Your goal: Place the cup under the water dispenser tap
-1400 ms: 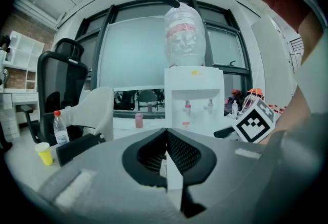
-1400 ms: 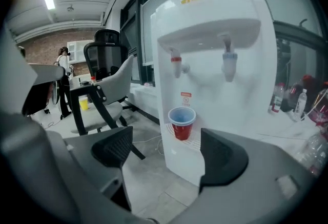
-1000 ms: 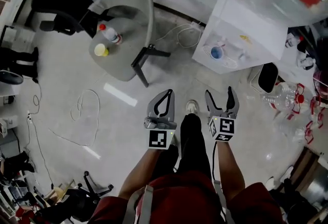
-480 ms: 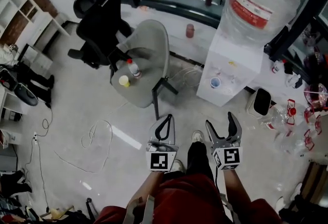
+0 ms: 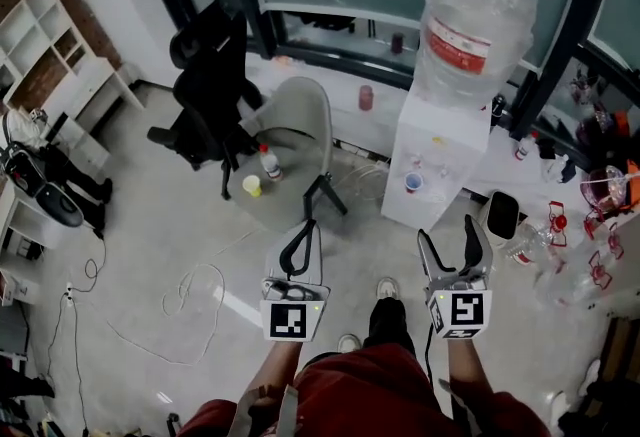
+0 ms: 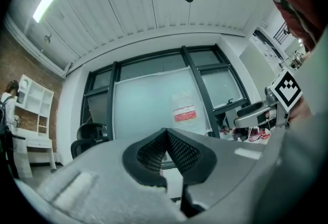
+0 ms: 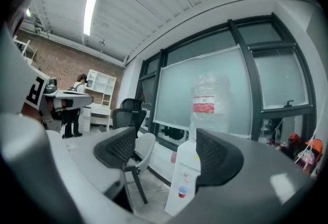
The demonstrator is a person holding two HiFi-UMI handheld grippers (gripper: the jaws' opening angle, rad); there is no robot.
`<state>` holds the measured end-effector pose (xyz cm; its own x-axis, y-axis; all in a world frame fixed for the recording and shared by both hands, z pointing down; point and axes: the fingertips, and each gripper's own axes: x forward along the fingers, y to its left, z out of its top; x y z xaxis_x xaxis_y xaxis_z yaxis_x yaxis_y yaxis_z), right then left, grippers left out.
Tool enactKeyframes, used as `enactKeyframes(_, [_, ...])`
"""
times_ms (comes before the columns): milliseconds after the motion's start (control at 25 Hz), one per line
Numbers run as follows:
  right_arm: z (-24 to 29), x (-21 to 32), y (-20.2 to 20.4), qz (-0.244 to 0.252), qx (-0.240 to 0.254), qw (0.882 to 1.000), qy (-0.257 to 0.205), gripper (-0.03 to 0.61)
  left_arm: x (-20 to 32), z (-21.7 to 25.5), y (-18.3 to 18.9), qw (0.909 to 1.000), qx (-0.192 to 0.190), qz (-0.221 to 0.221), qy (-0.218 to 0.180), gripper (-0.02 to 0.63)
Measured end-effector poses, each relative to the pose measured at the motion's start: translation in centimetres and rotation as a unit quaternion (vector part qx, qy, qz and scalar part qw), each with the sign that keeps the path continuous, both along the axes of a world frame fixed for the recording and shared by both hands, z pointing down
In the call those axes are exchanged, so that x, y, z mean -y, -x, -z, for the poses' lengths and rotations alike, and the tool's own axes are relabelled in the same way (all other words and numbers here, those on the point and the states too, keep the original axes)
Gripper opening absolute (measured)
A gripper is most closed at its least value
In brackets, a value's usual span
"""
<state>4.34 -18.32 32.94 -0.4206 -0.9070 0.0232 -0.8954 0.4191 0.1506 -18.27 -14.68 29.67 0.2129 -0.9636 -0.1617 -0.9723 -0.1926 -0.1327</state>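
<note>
Left claw [image 5: 307,225] has risen; small blue-and-red cup [image 5: 413,183] stands upright in dispenser [image 5: 440,140].

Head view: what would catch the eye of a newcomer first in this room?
The big clear water bottle on the white dispenser at upper right stands out, with a small cup under its taps. At centre, a grey chair bears a yellow cup and a small bottle. Below, the left gripper is shut; the right gripper's empty jaws are closing.
</note>
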Motion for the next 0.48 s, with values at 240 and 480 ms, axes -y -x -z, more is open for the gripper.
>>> enactKeyframes(240, [2.3,-0.8,0.1,-0.002,-0.004,1.000,-0.023,0.356,-0.8,1.4,0.4,0.9998,0.015,-0.001,-0.012,-0.003])
enactKeyframes(480, [3.2,-0.9,0.5,0.002,-0.016,0.999,-0.032,0.299,-0.7,1.9,0.3,0.9998,0.009,-0.005,-0.017,-0.003])
